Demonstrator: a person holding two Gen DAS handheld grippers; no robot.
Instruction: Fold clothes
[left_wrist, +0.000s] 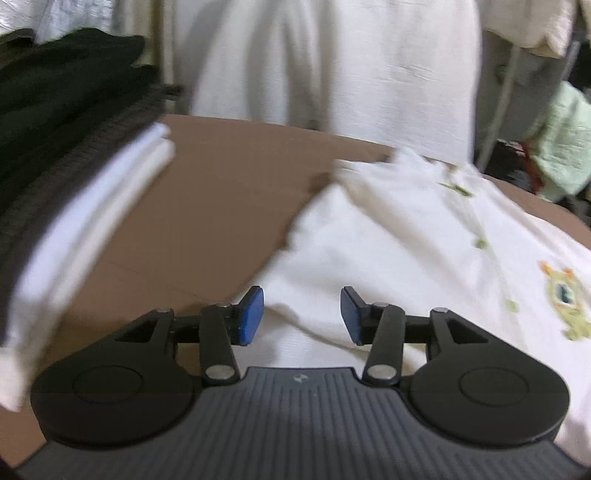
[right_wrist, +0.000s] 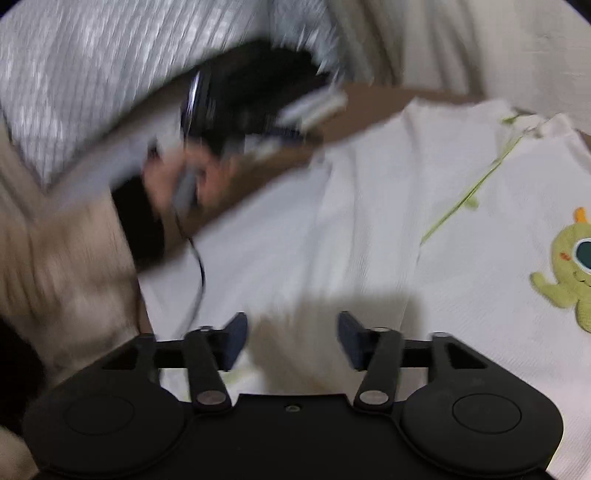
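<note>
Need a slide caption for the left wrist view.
Left gripper, jaws open and empty, above a white garment with a green monster patch; folded stack beside it.

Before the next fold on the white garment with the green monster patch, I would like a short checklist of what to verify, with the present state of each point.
1. Left hand-held gripper is free: ok, jaws apart, nothing between them.
2. Right hand-held gripper is free: ok, jaws apart, nothing between them.
3. White garment lies on the brown surface: ok.
4. Garment is smooth: not ok, the cloth near its upper left edge looks bunched.
5. Green monster patch faces up: ok.
6. Stack of folded clothes is apart from the garment: ok in the left wrist view, bare surface lies between.
</note>
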